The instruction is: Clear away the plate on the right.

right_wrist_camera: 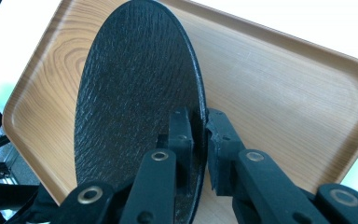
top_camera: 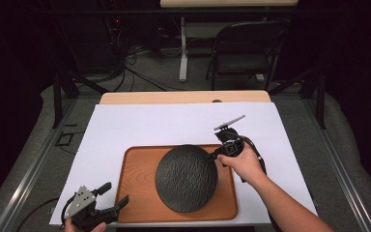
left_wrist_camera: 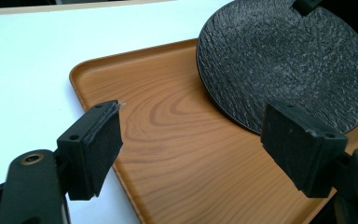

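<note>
In the high view, the right gripper (top_camera: pixel 221 151) sits at the far right edge of a round black plate (top_camera: pixel 186 178), and the person's right hand (top_camera: pixel 244 162) comes in from the right side so the forearm stays off the wooden tray (top_camera: pixel 135 188). The plate lies over the middle and right part of the tray, which rests on a white sheet (top_camera: pixel 125 125) covering the bench. The left gripper (top_camera: pixel 111 195) waits at the tray's near left corner with its jaws apart, probably kept near in case the tray needs steadying.

In the left gripper view, the 2 jaws stand wide apart with nothing between them, aimed across the tray (left_wrist_camera: pixel 168 140) toward the plate (left_wrist_camera: pixel 289 60). The plate's surface is matte black with a rough, bark-like grain. Its near edge seems to touch the wood while the far side looks raised, so I judge it tilted.

In the right gripper view, the jaws are clamped on the plate's thin rim, 1 pad on each face. Gripping the rim is likely the only purchase a flat disc offers. The plate (right_wrist_camera: pixel 135 107) stands steeply against the tray (right_wrist_camera: pixel 284 98) from here, its textured face turned left, its edge slim and even. Whether it is being lifted or lowered I cannot tell.
</note>
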Demonstrator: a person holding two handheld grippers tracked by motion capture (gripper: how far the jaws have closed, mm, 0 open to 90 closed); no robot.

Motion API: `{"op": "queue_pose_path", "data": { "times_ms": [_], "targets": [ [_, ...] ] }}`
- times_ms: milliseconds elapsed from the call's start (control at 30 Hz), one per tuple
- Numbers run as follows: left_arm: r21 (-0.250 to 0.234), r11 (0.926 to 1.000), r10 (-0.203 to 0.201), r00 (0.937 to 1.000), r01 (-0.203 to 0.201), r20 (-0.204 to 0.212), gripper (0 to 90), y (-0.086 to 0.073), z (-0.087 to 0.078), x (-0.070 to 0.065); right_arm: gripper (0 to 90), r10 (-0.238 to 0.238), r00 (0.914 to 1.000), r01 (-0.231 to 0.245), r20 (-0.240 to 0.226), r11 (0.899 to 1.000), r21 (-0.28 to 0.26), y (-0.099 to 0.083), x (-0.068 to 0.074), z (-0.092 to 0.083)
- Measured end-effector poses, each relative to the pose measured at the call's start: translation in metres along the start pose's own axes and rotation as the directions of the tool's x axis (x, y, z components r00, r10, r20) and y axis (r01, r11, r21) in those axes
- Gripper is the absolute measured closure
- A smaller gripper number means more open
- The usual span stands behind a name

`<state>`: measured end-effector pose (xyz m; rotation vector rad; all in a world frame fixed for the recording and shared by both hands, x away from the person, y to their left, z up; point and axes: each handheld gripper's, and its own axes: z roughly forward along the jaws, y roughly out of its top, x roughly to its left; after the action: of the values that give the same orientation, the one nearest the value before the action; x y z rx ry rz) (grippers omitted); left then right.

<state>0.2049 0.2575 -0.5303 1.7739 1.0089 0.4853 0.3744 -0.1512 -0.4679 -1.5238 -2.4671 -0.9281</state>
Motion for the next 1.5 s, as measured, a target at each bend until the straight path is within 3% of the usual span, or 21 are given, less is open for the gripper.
{"op": "queue_pose_path", "data": {
  "times_ms": [267, 533, 567, 800, 867, 1300, 1500],
  "targets": [
    [-0.001, 1.0000, 0.000, 1.0000, 0.000, 0.003, 20.6, 0.000, 0.000, 0.000, 80.4, 0.008, 0.9999, -0.008, 0.006, 1.000, 0.005, -0.003, -0.008, 0.005],
    [0.001, 1.0000, 0.000, 1.0000, 0.000, 0.000, 20.6, 0.000, 0.000, 0.000, 78.6, 0.063, 0.9980, -0.063, -0.006, 0.998, 0.009, -0.012, -0.024, 0.014],
    [0.001, 1.0000, 0.001, 1.0000, -0.001, 0.000, 20.6, 0.000, 0.000, 0.000, 78.1, 0.090, 0.9959, -0.090, -0.011, 0.996, 0.016, -0.015, -0.028, 0.017],
    [0.001, 1.0000, 0.001, 1.0000, -0.001, 0.000, 20.6, 0.000, 0.000, 0.000, 76.6, 0.095, 0.9953, -0.095, -0.017, 0.995, 0.014, -0.022, -0.038, 0.024],
    [0.001, 1.0000, 0.001, 1.0000, -0.001, -0.001, 20.6, 0.000, 0.000, 0.000, 76.0, 0.130, 0.9913, -0.129, -0.023, 0.991, 0.018, -0.025, -0.041, 0.027],
    [0.003, 1.0000, 0.003, 1.0000, -0.003, -0.002, 20.6, 0.000, 0.000, 0.000, 74.1, 0.131, 0.9910, -0.131, -0.025, 0.991, 0.002, -0.036, -0.049, 0.034],
    [0.001, 1.0000, 0.000, 1.0000, 0.000, -0.001, 20.6, 0.000, 0.000, 0.000, 61.9, 0.102, 0.9941, -0.104, -0.038, 0.993, -0.057, -0.040, -0.049, 0.026]
  ]
}}
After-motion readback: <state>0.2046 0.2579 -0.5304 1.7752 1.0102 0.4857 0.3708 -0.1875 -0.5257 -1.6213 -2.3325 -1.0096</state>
